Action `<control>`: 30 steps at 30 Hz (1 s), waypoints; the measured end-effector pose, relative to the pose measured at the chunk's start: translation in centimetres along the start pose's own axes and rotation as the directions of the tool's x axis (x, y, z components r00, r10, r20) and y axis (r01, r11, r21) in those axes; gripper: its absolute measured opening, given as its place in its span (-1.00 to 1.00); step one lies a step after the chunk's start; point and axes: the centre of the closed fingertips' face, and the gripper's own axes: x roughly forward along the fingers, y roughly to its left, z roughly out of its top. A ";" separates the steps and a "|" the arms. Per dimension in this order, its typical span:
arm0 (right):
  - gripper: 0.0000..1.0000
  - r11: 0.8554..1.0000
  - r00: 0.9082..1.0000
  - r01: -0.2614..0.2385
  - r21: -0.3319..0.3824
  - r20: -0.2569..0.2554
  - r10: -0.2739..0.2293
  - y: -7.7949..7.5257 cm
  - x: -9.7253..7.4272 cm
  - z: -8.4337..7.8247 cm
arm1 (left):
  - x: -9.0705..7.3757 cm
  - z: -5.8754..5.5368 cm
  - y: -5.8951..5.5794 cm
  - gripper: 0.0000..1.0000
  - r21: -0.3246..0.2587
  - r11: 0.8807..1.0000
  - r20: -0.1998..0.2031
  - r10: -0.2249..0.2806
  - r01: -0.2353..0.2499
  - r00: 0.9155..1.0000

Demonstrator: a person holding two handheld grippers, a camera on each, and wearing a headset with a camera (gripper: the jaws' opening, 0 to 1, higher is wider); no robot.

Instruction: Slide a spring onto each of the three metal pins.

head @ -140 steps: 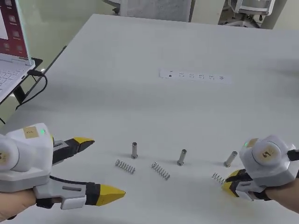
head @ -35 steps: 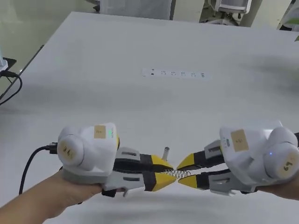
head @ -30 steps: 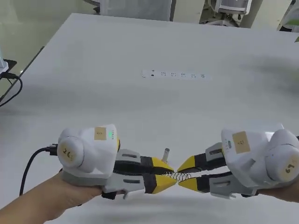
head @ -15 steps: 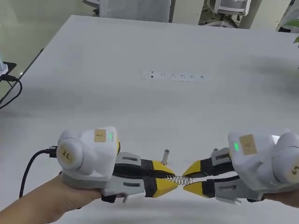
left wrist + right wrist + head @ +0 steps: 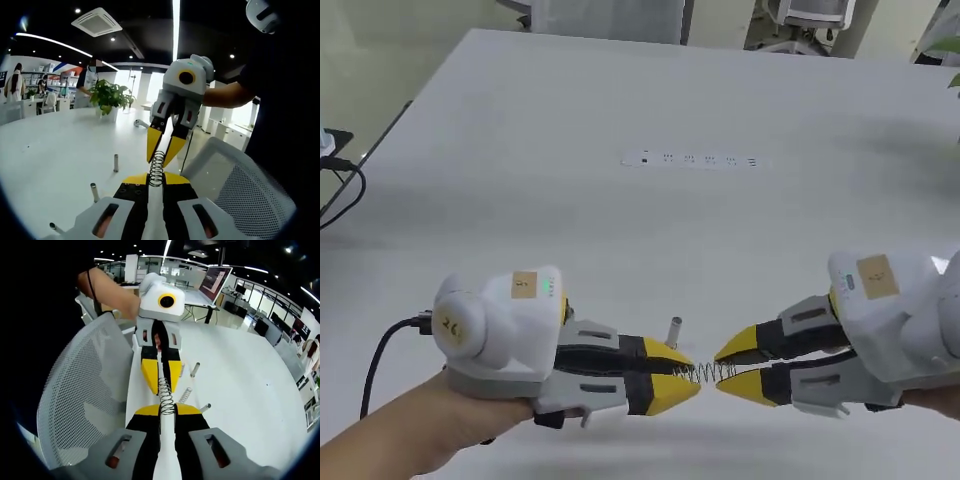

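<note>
A short coil spring (image 5: 708,373) hangs level in the air just above the table (image 5: 570,230), held by both ends between the two grippers, which point tip to tip at each other. The left gripper (image 5: 692,378) has its yellow-tipped fingers (image 5: 665,395) closed on the spring's left end. The right gripper (image 5: 720,370) meets it from the other side, its fingers (image 5: 760,385) pinched on the spring's right end. In each gripper view the coil rises from between that gripper's own closed tips and runs straight into the tips of the other gripper. A metal pin (image 5: 673,331) stands upright on the table just behind the left gripper's tips, apart from the spring. In the right gripper view a second spring (image 5: 185,395) lies flat on the table near two pins. A white power strip (image 5: 690,159) lies farther back on the table, and a black cable (image 5: 380,350) trails from the left gripper's body.
</note>
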 end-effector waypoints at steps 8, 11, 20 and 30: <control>-0.88 1.000 1.000 -0.012 -0.029 0.002 0.012 0.4 0.2 1.2 | 0.1 -1.3 0.1 -0.97 0.043 0.999 -0.065 0.011 -0.008 0.998; -0.88 0.999 1.000 -0.009 -0.038 0.003 0.009 0.5 0.3 1.6 | 0.0 -1.4 0.2 -0.97 0.042 0.999 -0.067 0.014 -0.011 0.998; -0.88 0.997 1.000 -0.009 -0.079 -0.020 0.007 0.4 0.4 2.2 | 0.0 -1.2 0.3 -0.97 0.046 0.999 -0.065 0.020 -0.017 0.998; -0.87 0.994 1.000 -0.018 -0.108 -0.027 0.015 0.5 0.9 2.9 | 0.1 -1.5 0.3 -0.97 0.067 0.998 -0.082 0.025 -0.019 0.996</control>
